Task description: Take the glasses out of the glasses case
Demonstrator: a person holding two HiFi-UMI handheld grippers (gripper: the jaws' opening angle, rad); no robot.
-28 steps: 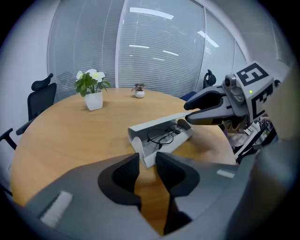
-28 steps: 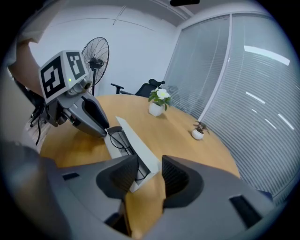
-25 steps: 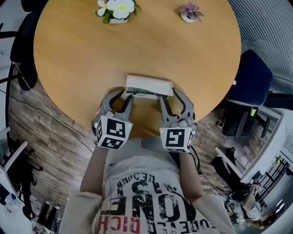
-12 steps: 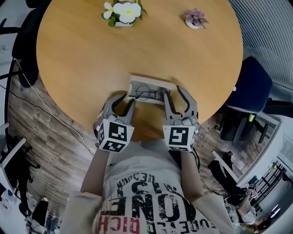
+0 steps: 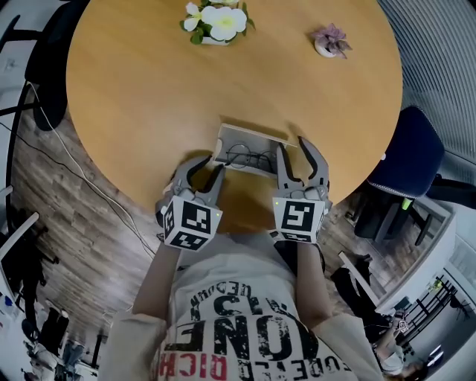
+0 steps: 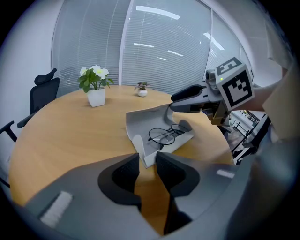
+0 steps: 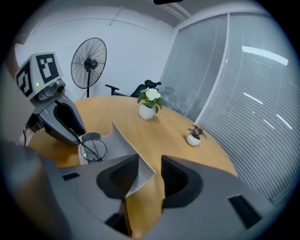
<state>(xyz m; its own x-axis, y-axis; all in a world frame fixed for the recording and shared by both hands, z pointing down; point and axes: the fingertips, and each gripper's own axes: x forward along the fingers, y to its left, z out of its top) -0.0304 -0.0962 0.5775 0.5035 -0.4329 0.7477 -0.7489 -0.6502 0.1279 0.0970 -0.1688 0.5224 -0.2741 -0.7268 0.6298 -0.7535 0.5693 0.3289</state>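
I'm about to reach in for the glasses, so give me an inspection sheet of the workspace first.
Surface: round wooden table, no spills seen.
Job's things: glasses case open at the table's near edge; glasses lying inside.
Clutter: white-flowered plant and small purple plant at the far side.
Grippers: left gripper jaws apart at the case's end; right gripper jaws apart, lid corner between them.
Cables: one cable on the floor left of the table.
Surroundings: blue chair, black chair, standing fan, window blinds.
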